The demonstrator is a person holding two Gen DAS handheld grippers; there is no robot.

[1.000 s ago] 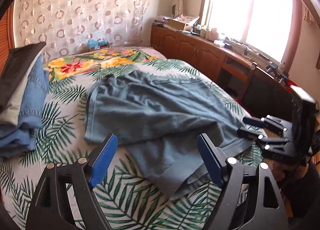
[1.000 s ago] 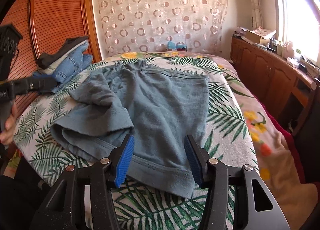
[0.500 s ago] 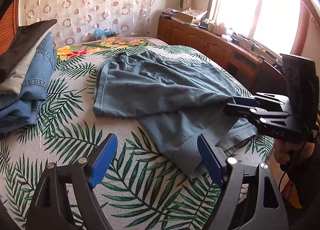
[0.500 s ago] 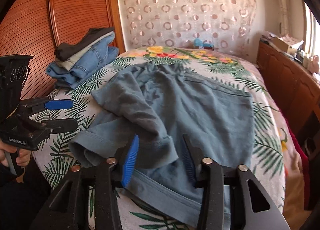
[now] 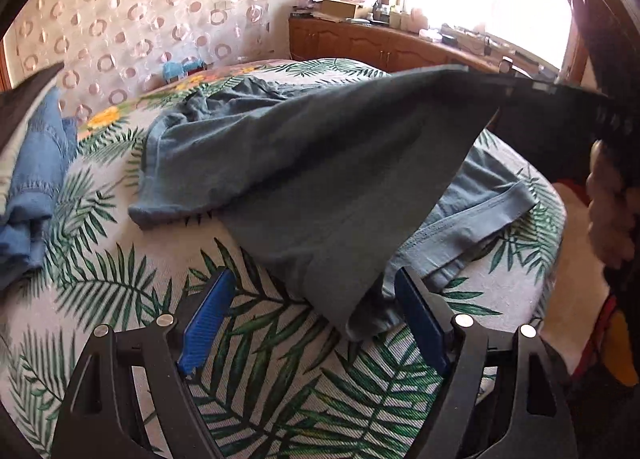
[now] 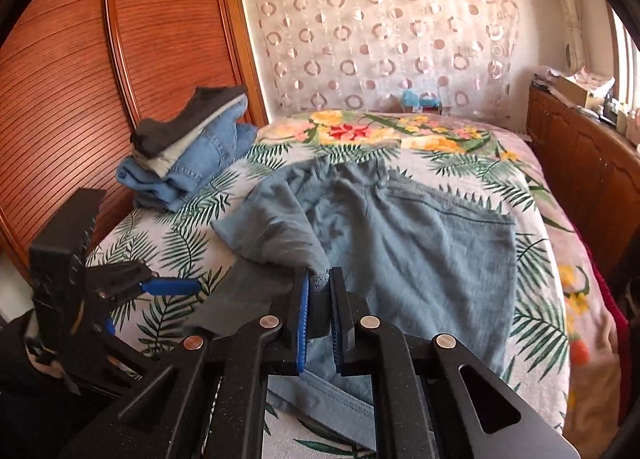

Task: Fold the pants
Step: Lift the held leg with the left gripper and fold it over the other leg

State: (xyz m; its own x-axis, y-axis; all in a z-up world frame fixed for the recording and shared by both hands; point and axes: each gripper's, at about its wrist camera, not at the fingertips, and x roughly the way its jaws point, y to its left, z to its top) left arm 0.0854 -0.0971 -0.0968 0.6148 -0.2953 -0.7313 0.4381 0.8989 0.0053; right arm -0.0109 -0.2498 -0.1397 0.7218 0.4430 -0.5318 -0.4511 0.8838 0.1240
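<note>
Our right gripper (image 6: 320, 299) is closing its jaws on a hem of the grey-blue cotton pants (image 6: 420, 251), lifting it off the palm-leaf bedspread (image 6: 532, 319) to start a fold. Our left gripper (image 5: 312, 319) waits near, spread and empty, by the lower hem; folded jeans (image 6: 192, 163) sit far left.

One pants (image 6: 420, 251), two grippers (image 6: 320, 315)

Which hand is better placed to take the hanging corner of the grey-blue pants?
Left. The left gripper stands open with the grey-blue cotton pants' hanging corner between its jaws. The right gripper's jaws are closing on another hem.
</note>
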